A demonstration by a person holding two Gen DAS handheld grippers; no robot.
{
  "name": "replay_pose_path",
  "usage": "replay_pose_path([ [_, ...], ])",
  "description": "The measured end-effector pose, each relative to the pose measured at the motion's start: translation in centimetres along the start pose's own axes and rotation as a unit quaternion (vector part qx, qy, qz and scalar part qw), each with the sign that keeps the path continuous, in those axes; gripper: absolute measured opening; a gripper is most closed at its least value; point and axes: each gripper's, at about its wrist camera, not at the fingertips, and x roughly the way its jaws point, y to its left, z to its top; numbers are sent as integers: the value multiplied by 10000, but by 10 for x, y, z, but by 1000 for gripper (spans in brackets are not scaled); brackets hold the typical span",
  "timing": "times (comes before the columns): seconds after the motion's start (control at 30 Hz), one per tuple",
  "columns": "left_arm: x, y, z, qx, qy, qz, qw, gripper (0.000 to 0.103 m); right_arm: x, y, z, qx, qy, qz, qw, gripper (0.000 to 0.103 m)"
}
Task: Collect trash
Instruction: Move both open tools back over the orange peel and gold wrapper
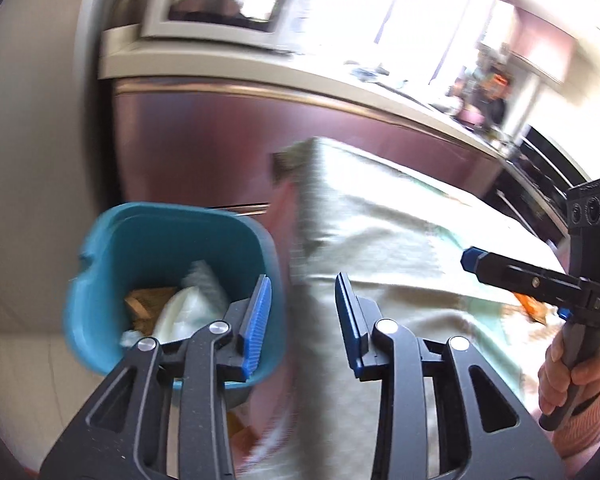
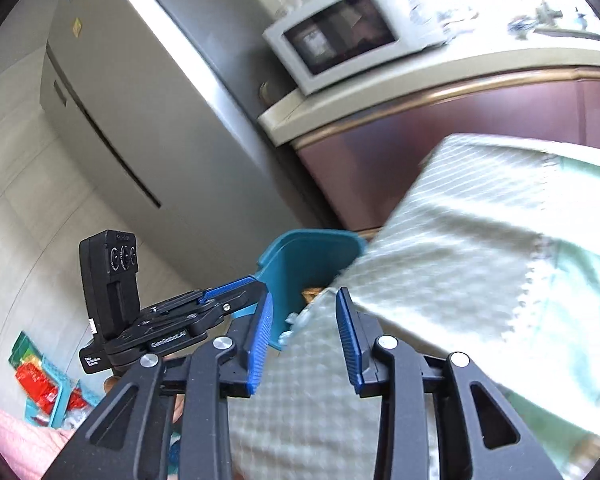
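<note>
Little can be read. In the left wrist view, the white letters "DAS" stand on the black body of the right gripper [image 1: 470, 261], to the right of the left gripper's fingers. In the right wrist view, the left gripper [image 2: 236, 282], at the left of the right gripper's fingers, bears white lettering on its black body, too blurred to read surely.
</note>
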Motion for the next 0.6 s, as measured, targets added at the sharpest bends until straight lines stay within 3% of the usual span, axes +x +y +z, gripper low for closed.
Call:
replay_pose_path([
  [0.27,27,-105,0,718,269,-940,9926,35,-96,-46,-31,493,-726,-782,9931,33],
  [0.6,64,-213,-26,1291,790,-1670,9743,36,-189,-107,-76,1252,-1319,-1774,9672,36],
])
